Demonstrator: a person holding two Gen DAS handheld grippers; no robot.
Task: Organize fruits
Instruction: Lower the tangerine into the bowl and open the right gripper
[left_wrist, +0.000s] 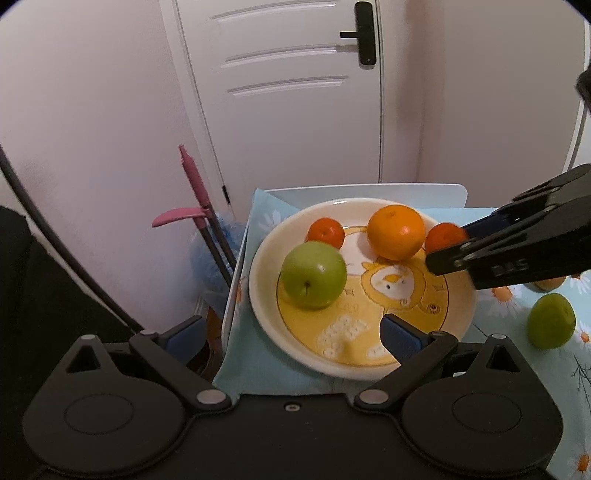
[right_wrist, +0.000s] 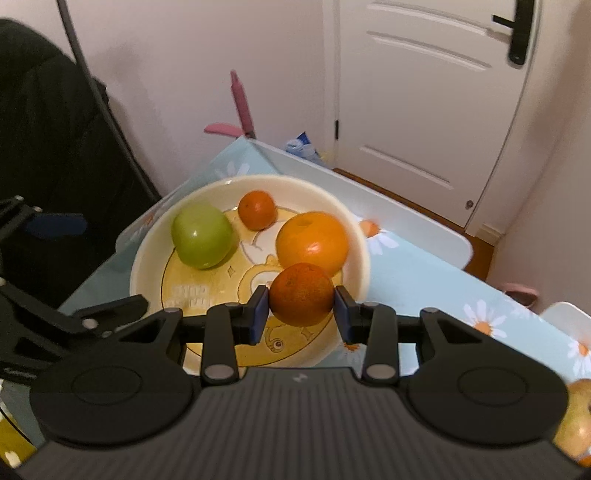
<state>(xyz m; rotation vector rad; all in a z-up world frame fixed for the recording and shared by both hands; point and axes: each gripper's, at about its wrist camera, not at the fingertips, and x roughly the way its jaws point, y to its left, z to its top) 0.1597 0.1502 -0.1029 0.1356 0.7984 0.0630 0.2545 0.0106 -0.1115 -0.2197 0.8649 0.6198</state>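
In the left wrist view, a pink-handled broom (left_wrist: 195, 192) leans against the pale wall at the left of the frame, beside the white panelled door (left_wrist: 295, 92). Right of it, at centre, a round cream ceramic plate with a yellow cartoon print (left_wrist: 266, 325) sits on the light blue daisy-patterned tablecloth (left_wrist: 258, 373). On the plate's left side lies a round green apple (left_wrist: 314, 275); just behind it sits a small dark-orange mandarin (left_wrist: 325, 232), and right of that a larger, bright orange (left_wrist: 396, 232). The left gripper (left_wrist: 291, 334) stands spread wide at the lower edge of the frame, nothing between its blue pads, one pad over the plate and the other off the table's edge. At the right, the right gripper (left_wrist: 448, 242) reaches in over the plate's rim, pinching a second small dark-orange mandarin (left_wrist: 443, 236). Further right, a second green apple (left_wrist: 550, 321) rests on the cloth, well apart from the plate. In the right wrist view, the right gripper's blue pads (right_wrist: 260, 314) press on both sides of that mandarin (right_wrist: 301, 293), which hangs over the plate's near right part, just in front of the large orange.
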